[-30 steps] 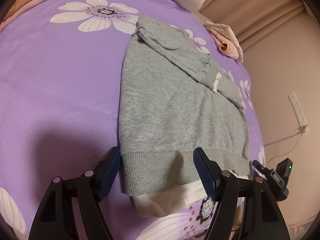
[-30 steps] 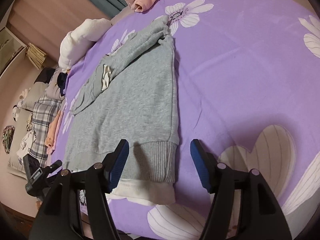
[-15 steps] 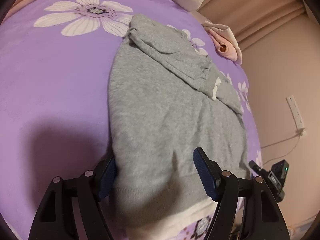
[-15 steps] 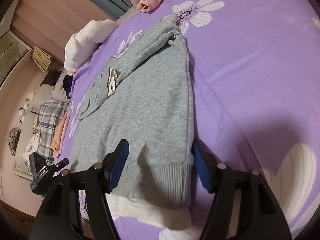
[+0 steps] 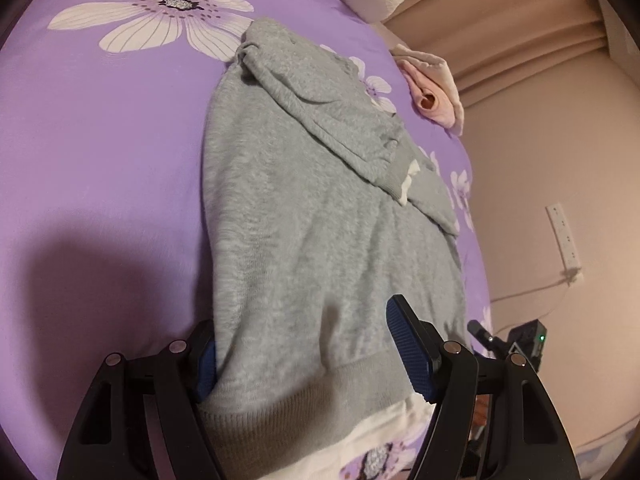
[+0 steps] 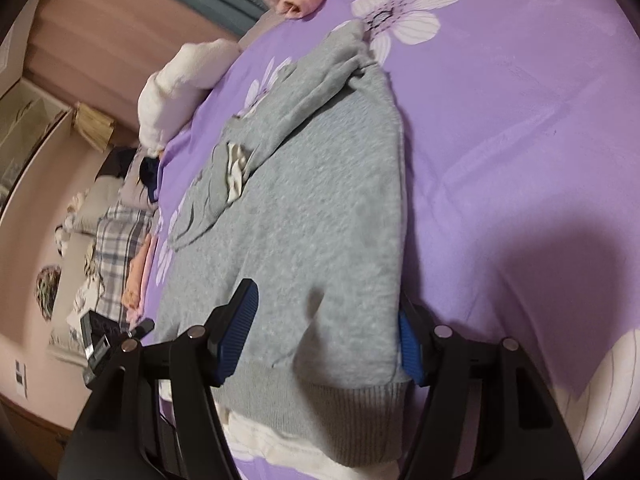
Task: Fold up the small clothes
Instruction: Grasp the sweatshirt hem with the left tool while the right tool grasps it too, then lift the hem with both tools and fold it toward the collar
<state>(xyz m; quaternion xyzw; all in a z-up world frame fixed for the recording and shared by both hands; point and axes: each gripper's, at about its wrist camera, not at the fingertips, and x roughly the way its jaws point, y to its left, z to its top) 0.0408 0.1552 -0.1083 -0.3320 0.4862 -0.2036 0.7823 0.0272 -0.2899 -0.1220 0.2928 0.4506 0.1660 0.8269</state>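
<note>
Lying flat on the bedspread (image 5: 100,168), the sweatshirt (image 5: 304,232) is passing its six o'clock hem corners between the wide-open left gripper (image 5: 308,356) and right gripper (image 6: 326,334).

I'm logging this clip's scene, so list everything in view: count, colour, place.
sweatshirt: one, grey with a white layer under its hem, flat on the bed, sleeves folded in
bedspread: one, purple with white flowers, under it
rolled garment: one, pink, far bed edge
fluffy bundle: one, white, bed edge
plaid cloth: one, grey-white, beside the bed
wall socket: one, white, on the wall
left gripper: black, blue pads, jaws open astride one hem corner
right gripper: same, astride the other corner
</note>
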